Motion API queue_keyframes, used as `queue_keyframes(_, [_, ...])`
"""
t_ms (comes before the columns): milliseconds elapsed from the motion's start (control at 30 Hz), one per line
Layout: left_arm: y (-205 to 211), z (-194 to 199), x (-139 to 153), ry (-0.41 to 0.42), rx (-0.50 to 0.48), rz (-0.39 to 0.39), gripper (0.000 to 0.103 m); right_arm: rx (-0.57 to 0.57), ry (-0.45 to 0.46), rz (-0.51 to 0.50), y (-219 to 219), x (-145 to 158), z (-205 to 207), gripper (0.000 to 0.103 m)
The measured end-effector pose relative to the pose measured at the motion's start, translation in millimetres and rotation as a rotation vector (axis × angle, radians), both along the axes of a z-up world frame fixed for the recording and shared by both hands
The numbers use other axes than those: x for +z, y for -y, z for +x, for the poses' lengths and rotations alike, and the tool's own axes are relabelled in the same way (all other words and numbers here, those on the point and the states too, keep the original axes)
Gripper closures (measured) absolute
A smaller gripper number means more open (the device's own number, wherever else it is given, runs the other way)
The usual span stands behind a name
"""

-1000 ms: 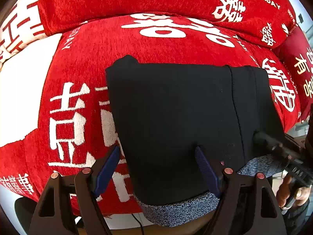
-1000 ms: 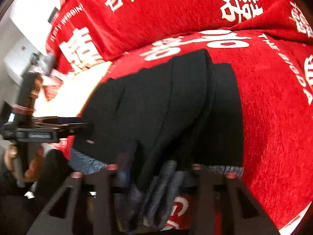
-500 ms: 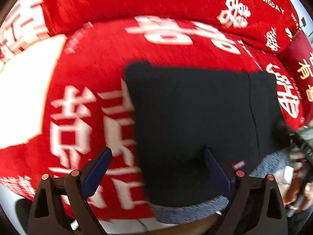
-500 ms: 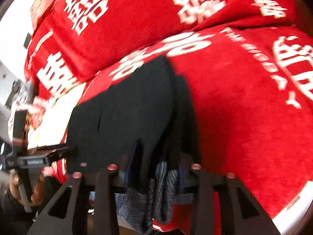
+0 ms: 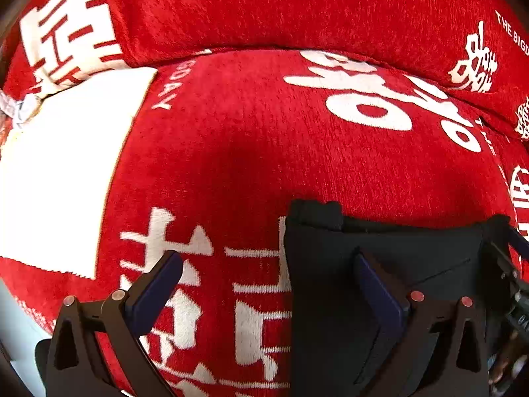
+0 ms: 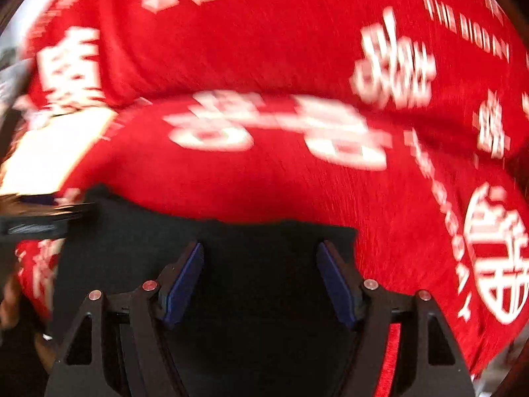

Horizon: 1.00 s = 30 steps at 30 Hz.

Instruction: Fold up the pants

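The black pants (image 5: 413, 254) lie folded into a compact block on the red cushion, at the lower right of the left wrist view. My left gripper (image 5: 267, 284) is open; its right finger rests over the pants' left part, its left finger over the red cover. In the blurred right wrist view the pants (image 6: 258, 258) fill the bottom centre. My right gripper (image 6: 261, 274) is open over them, with nothing between its pads. The left gripper's body (image 6: 36, 225) shows at that view's left edge.
A red sofa cover (image 5: 264, 139) with white characters covers the seat and the back cushion (image 5: 281, 6). A white patch (image 5: 62, 172) lies at the left. The right gripper's body (image 5: 509, 284) shows at the right edge of the left wrist view.
The right gripper has let go of the pants' edge and opened. The pants are now folded shorter. Both views have shifted so the pants sit lower in frame.
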State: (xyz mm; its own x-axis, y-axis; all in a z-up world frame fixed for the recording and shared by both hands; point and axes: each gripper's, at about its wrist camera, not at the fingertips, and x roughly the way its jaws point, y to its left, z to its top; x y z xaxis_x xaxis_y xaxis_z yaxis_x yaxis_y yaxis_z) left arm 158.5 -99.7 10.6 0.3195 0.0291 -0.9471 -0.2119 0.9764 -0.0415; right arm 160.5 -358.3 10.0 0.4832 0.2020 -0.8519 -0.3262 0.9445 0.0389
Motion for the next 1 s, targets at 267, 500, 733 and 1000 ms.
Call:
queue_keyframes(267, [3.2, -54.2, 38.9, 0.061, -0.06, -0.13, 0.0, -0.003, 0.092, 0.005, 22.9, 39.8, -63.5, 0.023])
queue_keyframes(500, [64.5, -108.7, 12.5, 0.025, -0.321, -0.07, 0.0, 0.079, 0.117, -0.144, 12.8, 9.2, -141.2, 0.022])
queue_keyframes(733, [18.8, -118.1, 23.5, 0.029, -0.227, -0.215, 0.0, -0.056, -0.011, -0.013, 78.9, 5.3, -143.8, 0.017])
queue_keyframes(1000, [-6.3, -82.4, 18.6, 0.021, -0.127, -0.333, 0.0, -0.139, 0.015, 0.189, 107.1, 32.1, -91.8, 0.014])
